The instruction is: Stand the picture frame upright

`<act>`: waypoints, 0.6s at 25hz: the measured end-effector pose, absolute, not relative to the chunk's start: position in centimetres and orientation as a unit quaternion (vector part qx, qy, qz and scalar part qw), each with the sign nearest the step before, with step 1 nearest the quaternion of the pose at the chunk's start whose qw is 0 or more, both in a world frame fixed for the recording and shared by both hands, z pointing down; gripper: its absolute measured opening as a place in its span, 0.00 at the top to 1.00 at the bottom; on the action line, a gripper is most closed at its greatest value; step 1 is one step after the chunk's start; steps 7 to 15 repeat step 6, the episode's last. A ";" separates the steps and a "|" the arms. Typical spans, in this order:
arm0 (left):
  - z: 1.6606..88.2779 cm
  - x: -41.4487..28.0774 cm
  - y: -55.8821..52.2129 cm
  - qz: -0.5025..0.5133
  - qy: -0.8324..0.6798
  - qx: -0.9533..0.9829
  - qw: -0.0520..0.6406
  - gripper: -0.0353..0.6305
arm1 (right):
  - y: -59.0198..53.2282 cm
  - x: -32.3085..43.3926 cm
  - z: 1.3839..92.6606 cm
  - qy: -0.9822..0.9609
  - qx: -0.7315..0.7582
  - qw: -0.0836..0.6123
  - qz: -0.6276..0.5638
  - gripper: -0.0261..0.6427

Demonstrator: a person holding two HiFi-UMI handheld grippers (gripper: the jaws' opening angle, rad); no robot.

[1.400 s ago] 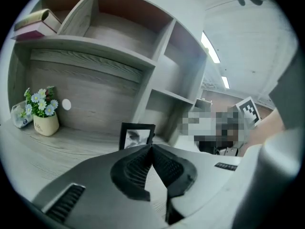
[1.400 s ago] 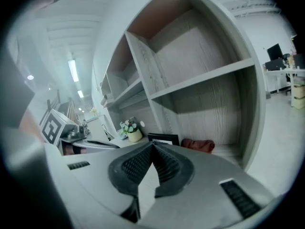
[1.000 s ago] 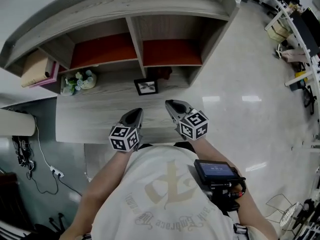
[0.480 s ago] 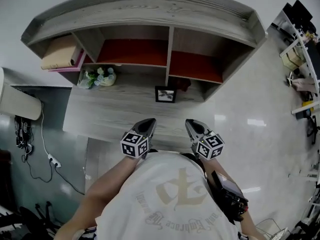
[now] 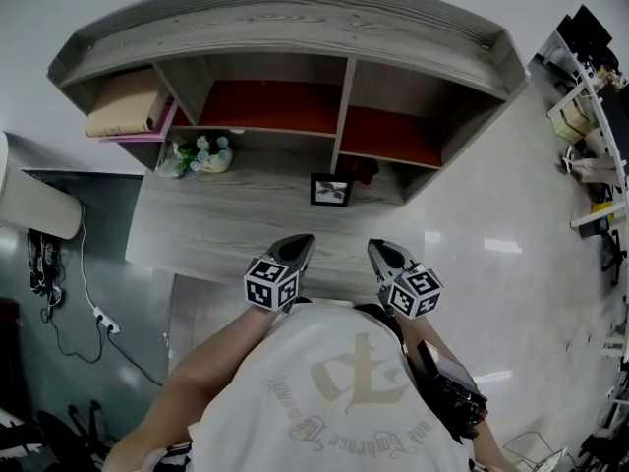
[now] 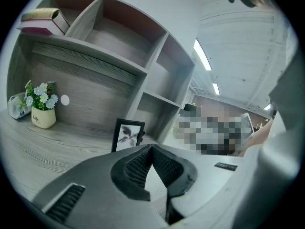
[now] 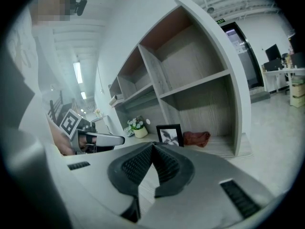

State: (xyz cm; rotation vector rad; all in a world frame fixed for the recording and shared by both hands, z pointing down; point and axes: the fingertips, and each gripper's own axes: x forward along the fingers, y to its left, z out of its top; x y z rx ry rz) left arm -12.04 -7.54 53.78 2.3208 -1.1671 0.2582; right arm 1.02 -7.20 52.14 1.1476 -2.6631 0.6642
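Observation:
A small black picture frame stands upright on the grey wooden desk, just in front of the shelf divider. The same picture frame shows ahead in the left gripper view, and the picture frame also shows in the right gripper view. My left gripper hovers over the desk's near edge, shut and empty. My right gripper hangs beside it, also shut on nothing. Both grippers are well short of the frame. In their own views the left gripper and the right gripper have their jaw tips touching.
A pot of white flowers stands at the desk's back left. A reddish-brown cloth lies in the lower right cubby beside the frame. A box lies on the left shelf. Cables hang left of the desk; shiny floor lies to the right.
The head view has swung, so the shelf and desk sit further right and lower in the picture. Both grippers stay shut near the desk's front edge. The frame stands as before.

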 end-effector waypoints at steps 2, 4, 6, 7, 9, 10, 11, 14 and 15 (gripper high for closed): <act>53.8 -12.1 -7.5 0.096 -0.430 0.859 0.263 0.93 | -7.1 0.9 52.1 -0.892 0.385 0.082 0.222 0.96; 53.8 -12.2 -7.4 0.096 -0.428 0.860 0.263 0.93 | -7.1 0.7 52.1 -0.891 0.386 0.081 0.223 0.96; 53.9 -12.2 -7.4 0.096 -0.426 0.861 0.262 0.93 | -7.1 0.5 52.1 -0.891 0.387 0.079 0.224 0.96; 53.9 -12.2 -7.4 0.096 -0.426 0.861 0.262 0.93 | -7.1 0.5 52.1 -0.891 0.387 0.079 0.224 0.96; 53.9 -12.2 -7.4 0.096 -0.426 0.861 0.262 0.93 | -7.1 0.5 52.1 -0.891 0.387 0.079 0.224 0.96; 53.9 -12.2 -7.4 0.096 -0.426 0.861 0.262 0.93 | -7.1 0.5 52.1 -0.891 0.387 0.079 0.224 0.96; 53.9 -12.2 -7.4 0.096 -0.426 0.861 0.262 0.93 | -7.1 0.5 52.1 -0.891 0.387 0.079 0.224 0.96; 53.9 -12.2 -7.4 0.096 -0.426 0.861 0.262 0.93 | -7.1 0.5 52.1 -0.891 0.387 0.079 0.224 0.96; 53.9 -12.2 -7.4 0.096 -0.426 0.861 0.262 0.93 | -7.1 0.5 52.1 -0.891 0.387 0.079 0.224 0.96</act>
